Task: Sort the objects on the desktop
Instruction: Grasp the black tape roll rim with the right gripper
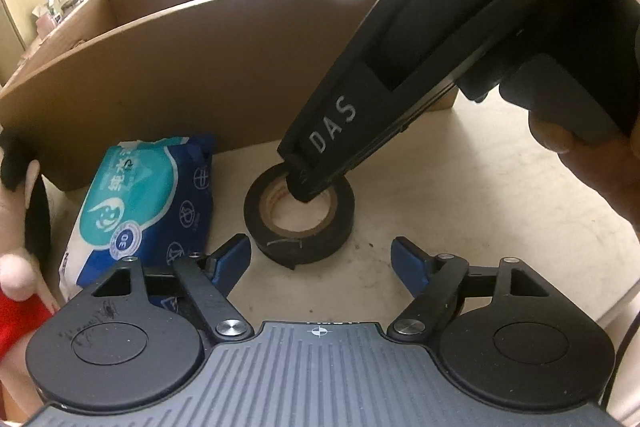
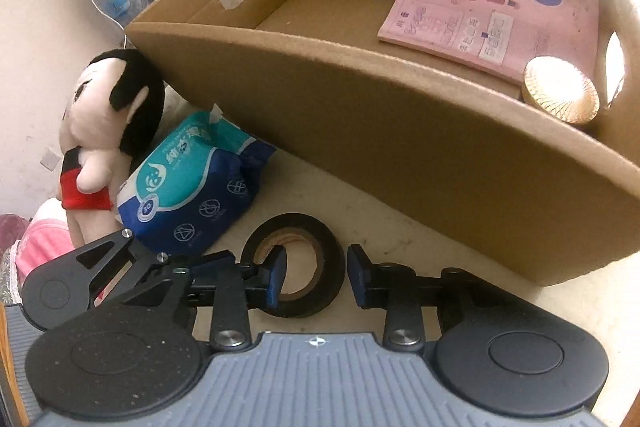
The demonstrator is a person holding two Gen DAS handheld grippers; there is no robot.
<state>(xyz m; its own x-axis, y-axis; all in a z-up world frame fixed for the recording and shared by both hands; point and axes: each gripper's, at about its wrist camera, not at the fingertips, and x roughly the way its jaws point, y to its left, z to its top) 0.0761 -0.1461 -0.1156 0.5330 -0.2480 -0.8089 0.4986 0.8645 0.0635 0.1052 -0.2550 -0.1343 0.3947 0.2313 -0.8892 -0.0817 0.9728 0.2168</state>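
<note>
We held both tongs tilted steeply down at the worktop (image 1: pixel 460 187), where the black tape roll (image 2: pixel 298 267) lay flat. Our right tongs (image 2: pixel 316 275) straddled its wall, one finger in the core and one outside, pads not yet pressing. Our left tongs (image 1: pixel 320 259) stood apart and empty just short of the roll, wipes pack (image 1: pixel 148 203) to their left.
</note>
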